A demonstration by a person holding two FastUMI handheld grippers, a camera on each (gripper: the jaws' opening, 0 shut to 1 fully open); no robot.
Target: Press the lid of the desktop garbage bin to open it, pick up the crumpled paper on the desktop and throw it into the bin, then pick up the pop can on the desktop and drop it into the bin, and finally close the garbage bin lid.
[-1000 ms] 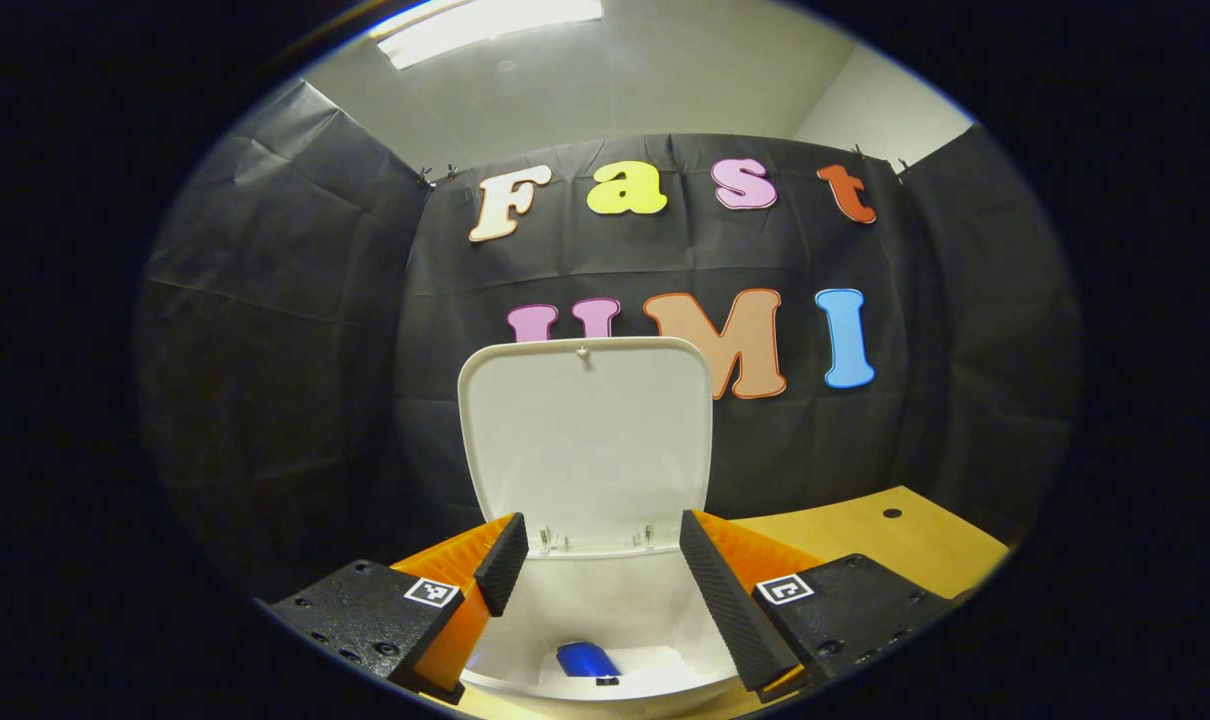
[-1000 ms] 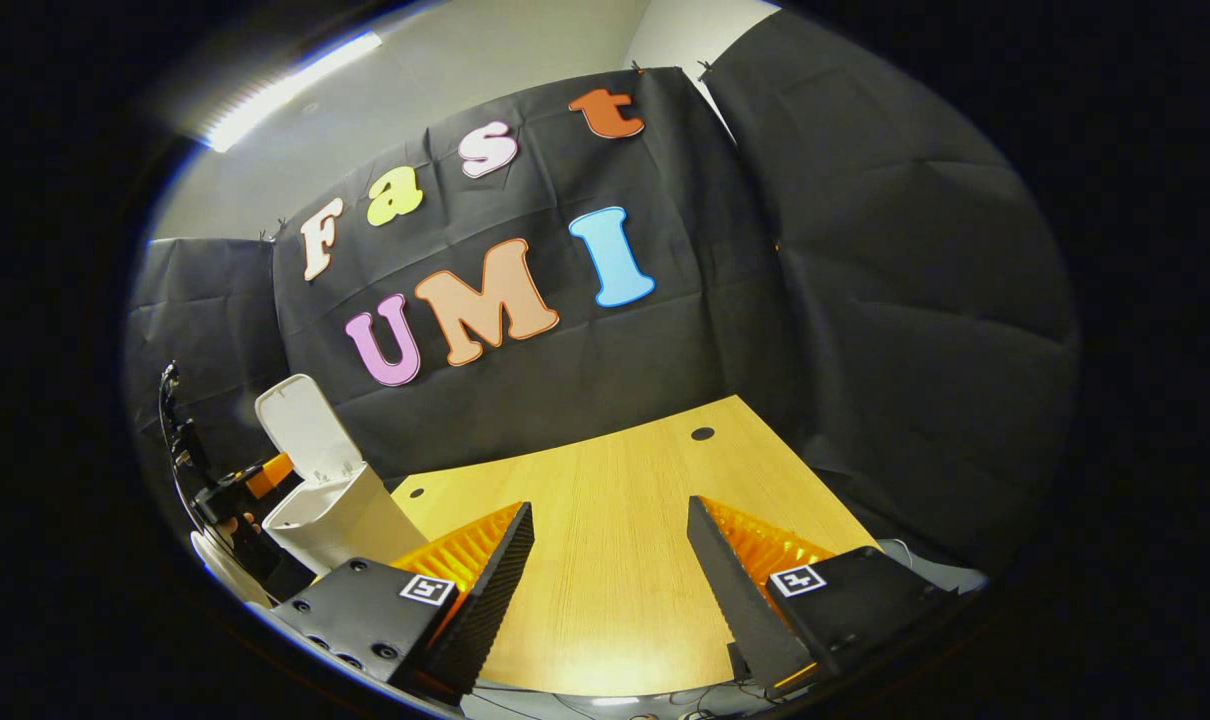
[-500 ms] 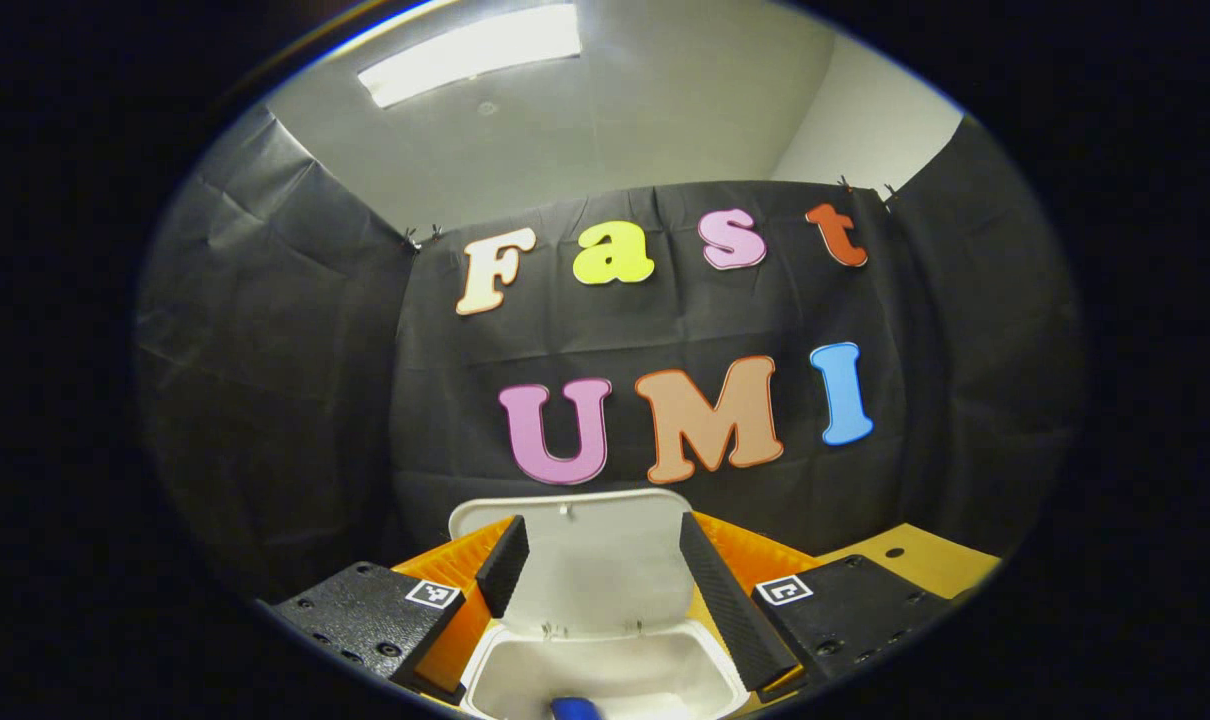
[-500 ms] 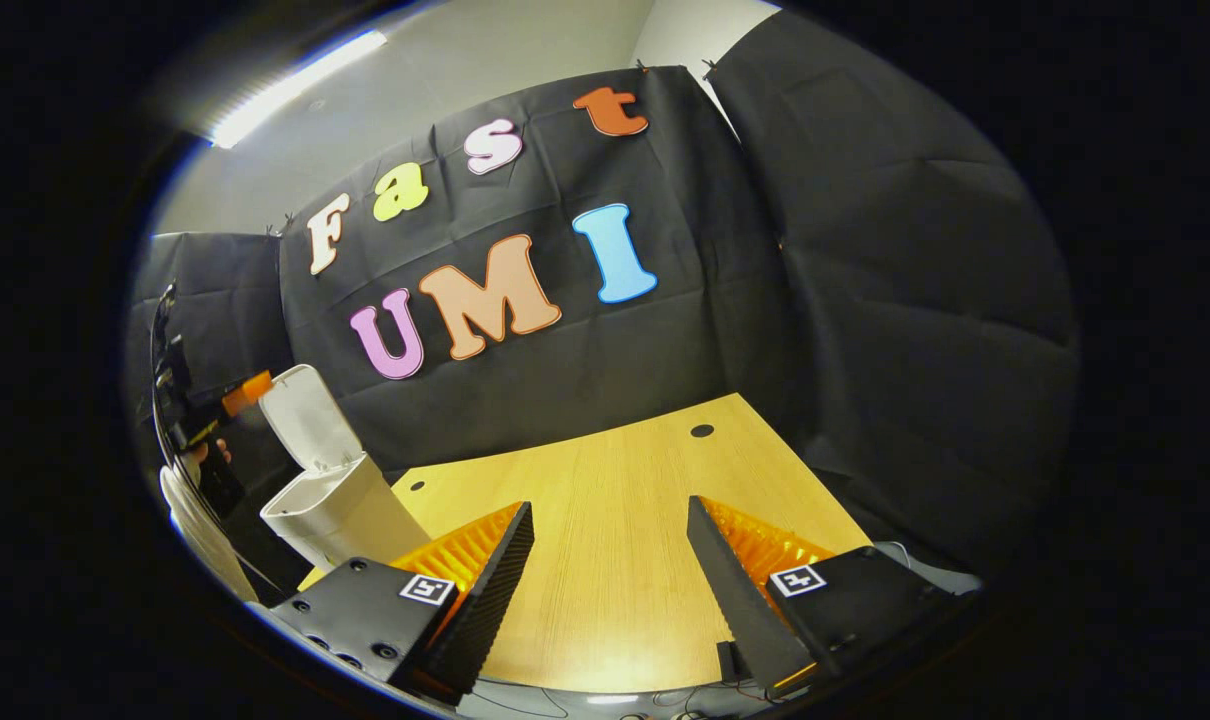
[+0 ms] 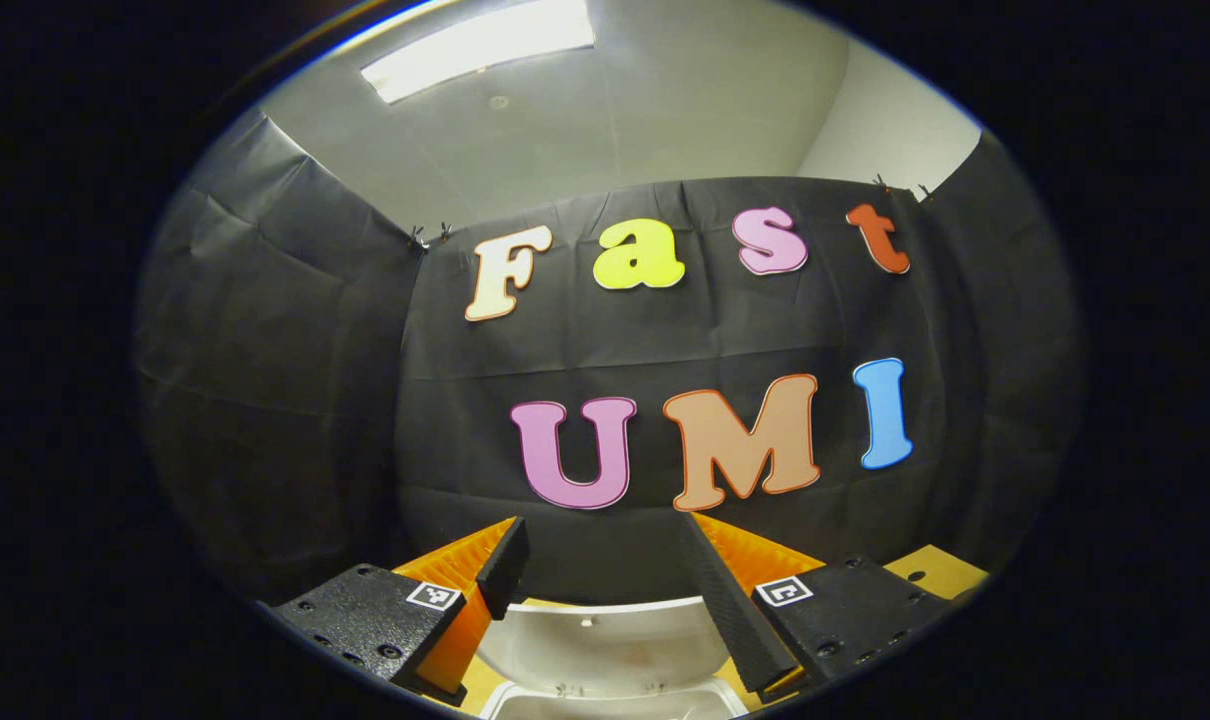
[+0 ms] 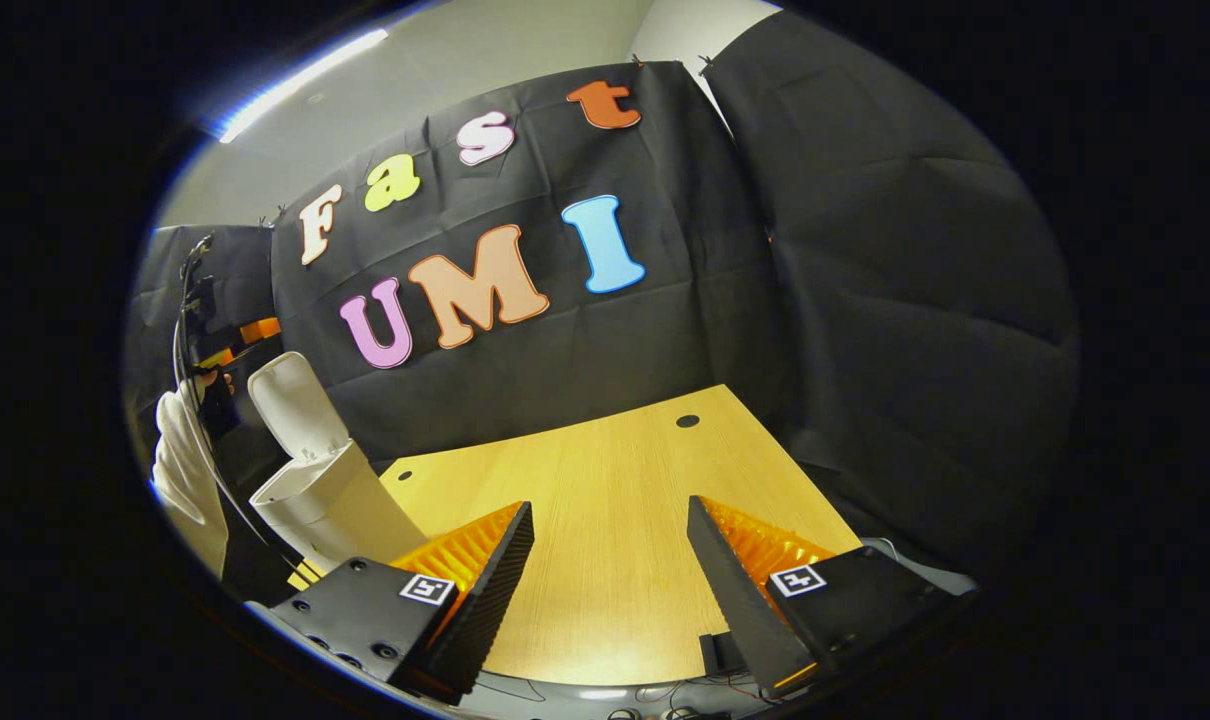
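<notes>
Left gripper (image 5: 605, 575), fingers wide and empty, hovers above the raised lid (image 5: 605, 630) of the bin (image 6: 330, 495) at the table's (image 6: 615, 520) left edge.

Left gripper view looks level at the back wall from just above the raised white plastic bin lid (image 5: 605, 640), very close. Right gripper view sits low over the pale wooden desk (image 6: 615, 500), facing its far edge and right corner. Both catch the lid (image 6: 290, 405) and the desk's far right corner (image 5: 930, 570).
</notes>
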